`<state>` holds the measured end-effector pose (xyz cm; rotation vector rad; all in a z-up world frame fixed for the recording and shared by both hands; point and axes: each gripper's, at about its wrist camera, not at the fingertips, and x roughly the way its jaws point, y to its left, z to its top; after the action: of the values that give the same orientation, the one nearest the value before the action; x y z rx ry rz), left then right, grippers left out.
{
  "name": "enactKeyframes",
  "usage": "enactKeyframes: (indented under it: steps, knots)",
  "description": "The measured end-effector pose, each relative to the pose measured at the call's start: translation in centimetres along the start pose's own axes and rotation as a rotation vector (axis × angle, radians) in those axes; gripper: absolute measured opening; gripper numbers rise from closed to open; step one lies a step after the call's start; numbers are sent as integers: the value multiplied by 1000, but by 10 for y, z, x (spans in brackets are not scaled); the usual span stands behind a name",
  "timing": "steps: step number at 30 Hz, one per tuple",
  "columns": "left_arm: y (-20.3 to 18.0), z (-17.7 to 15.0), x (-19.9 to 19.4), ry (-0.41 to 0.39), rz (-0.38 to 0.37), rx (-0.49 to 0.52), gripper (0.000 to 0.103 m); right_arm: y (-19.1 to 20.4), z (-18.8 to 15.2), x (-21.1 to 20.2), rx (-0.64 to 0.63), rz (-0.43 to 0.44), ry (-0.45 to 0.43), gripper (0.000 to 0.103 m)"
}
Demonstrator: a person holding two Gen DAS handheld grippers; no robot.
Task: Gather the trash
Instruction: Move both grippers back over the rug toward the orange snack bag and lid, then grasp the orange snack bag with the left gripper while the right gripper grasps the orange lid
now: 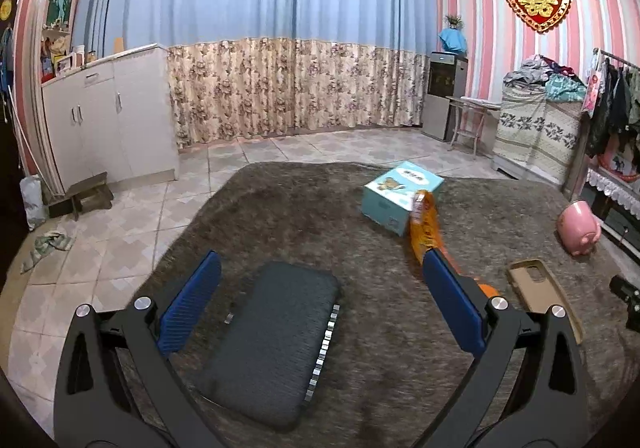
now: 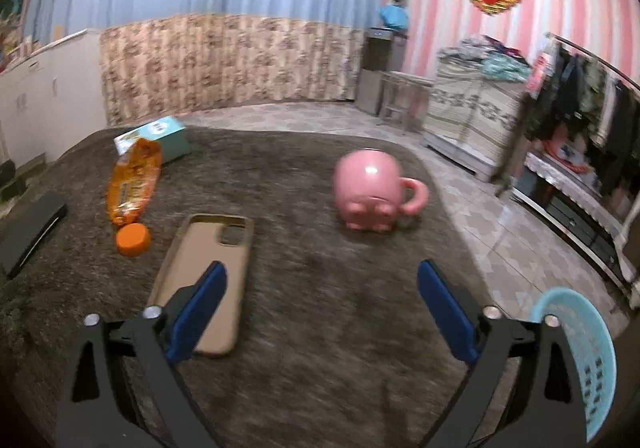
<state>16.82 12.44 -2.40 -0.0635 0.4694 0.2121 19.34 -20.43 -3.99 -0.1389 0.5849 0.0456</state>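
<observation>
An orange plastic bottle point(image 2: 134, 182) with an orange cap point(image 2: 133, 240) lies on the brown rug point(image 2: 304, 288); in the left wrist view the bottle point(image 1: 425, 226) lies beside my left gripper's right finger. A teal carton point(image 1: 400, 192) lies behind it, also in the right wrist view point(image 2: 160, 136). My left gripper point(image 1: 320, 304) is open above a dark grey pad point(image 1: 276, 340). My right gripper point(image 2: 322, 308) is open and empty over the rug, its left finger above a tan phone case point(image 2: 208, 276).
A pink pig mug point(image 2: 372, 190) lies on the rug, right of the phone case. A light blue basket point(image 2: 580, 348) sits at the right edge. White cabinets point(image 1: 108, 120), a small stool point(image 1: 90, 194), a cloth point(image 1: 48, 244) and a clothes rack point(image 1: 616, 108) surround the rug.
</observation>
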Motion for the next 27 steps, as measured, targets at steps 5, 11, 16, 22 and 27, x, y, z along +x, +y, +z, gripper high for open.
enactKeyframes:
  steps: [5, 11, 16, 22, 27]
  knots:
    - [19, -1, 6, 10, 28, -15, 98, 47, 10, 31, -56, 144, 36, 99]
    - [40, -6, 13, 21, 69, -5, 98, 91, 14, 64, -60, 263, 113, 99]
    - [59, -12, 21, 54, 77, -71, 98, 118, 15, 73, -101, 308, 146, 97]
    - [48, -11, 28, 62, 44, -83, 98, 136, 14, 87, -150, 363, 208, 62]
    - [21, -6, 27, 60, -1, -64, 98, 131, 15, 78, -136, 395, 180, 40]
